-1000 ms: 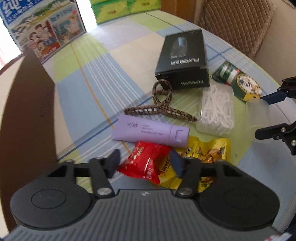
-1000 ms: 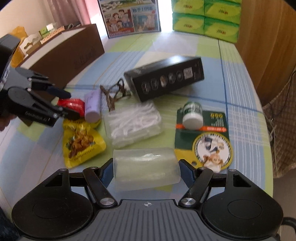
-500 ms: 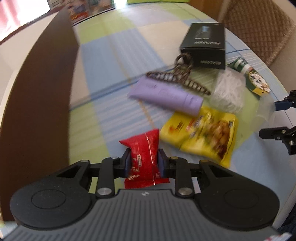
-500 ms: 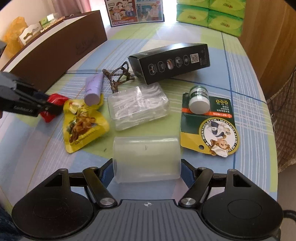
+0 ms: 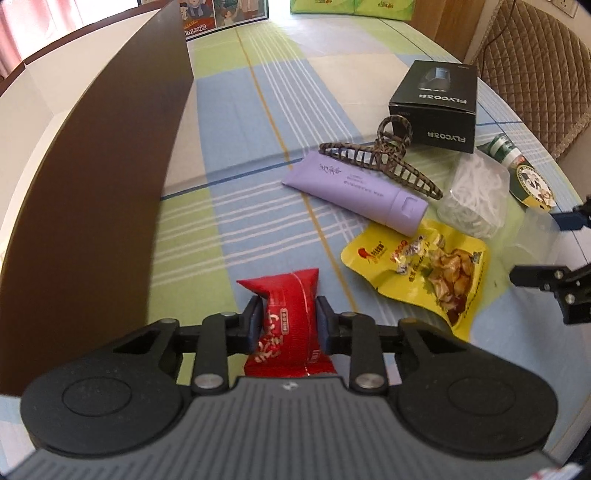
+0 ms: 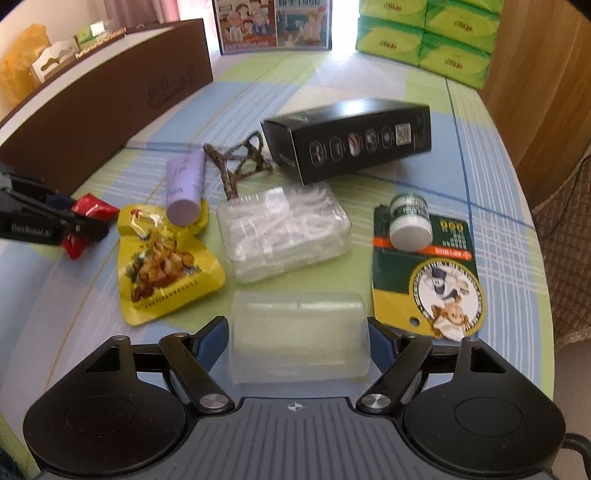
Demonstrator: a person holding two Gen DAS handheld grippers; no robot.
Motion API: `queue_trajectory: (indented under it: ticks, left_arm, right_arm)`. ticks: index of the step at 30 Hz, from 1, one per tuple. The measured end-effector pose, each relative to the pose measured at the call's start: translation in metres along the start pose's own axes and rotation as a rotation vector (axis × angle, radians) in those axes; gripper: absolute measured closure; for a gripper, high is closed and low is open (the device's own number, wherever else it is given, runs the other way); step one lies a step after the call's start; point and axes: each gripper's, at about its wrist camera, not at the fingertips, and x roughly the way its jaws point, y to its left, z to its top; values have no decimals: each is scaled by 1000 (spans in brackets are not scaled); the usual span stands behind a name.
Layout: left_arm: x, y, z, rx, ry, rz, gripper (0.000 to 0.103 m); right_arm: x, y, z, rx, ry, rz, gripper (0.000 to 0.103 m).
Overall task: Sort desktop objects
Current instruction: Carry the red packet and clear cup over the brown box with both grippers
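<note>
A red snack packet [image 5: 286, 317] is clamped between the narrowly set fingers of the left gripper [image 5: 287, 320], just beside the long brown box [image 5: 110, 192] that runs along the table's edge. The right gripper [image 6: 298, 341] is spread wide around a clear plastic lid [image 6: 299, 339]; whether its fingers press against the lid cannot be told.

The remaining objects are placed here relative to the clear box of floss picks [image 6: 284, 232]. On the left gripper's side of it, a yellow snack pouch [image 6: 166, 266] is laid flat on the checked tablecloth [image 5: 258, 110], and a lilac tube [image 6: 185, 190] is rested with its cap end on the pouch's upper corner. A leopard-print hair claw [image 6: 240, 166] is found just behind the floss box, touching the tube in the left wrist view, and behind the claw a black FLYCO carton [image 6: 351, 138] is laid on its side. On the opposite side, a small green-and-white bottle on a green backing card [image 6: 424, 266] is set apart from the floss box. The lid is positioned just in front of the floss box, between the pouch and the card. Farther back, green tissue packs [image 6: 424, 33] and an illustrated carton [image 6: 273, 22] are stacked at the table's far end.
</note>
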Motion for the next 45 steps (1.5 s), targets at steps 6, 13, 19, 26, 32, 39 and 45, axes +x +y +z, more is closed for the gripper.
queue_trajectory:
  ticks: [6,13,19,26,32,39,45]
  left_arm:
    - [-13,5,-15,-27,-4,-13,81]
    - [-42,10,-30,-51,-36,-42,81]
    - [-86,16,-29,-42,-125,-53,81]
    - [-137,39,-27,-74,-231,-19,81]
    - [-166,76,-23,-128,-300,31,81]
    - [-178,131,-10,-171,-339,98,81]
    - [-168,175,9,-162,-337,142,81]
  right_arm:
    - [-10,7,-5,9,2,-18,34]
    - [-44,27,3,44,-38,44,34]
    - [-67,68,34,-30,-97,122,34]
    - [-85,123,71,-135,-180,218,34]
    - [-79,171,105,-206,-239,296,34]
    - [-65,218,148,-268,-299,342,34]
    - [-38,243,189,-269,-300,339,34]
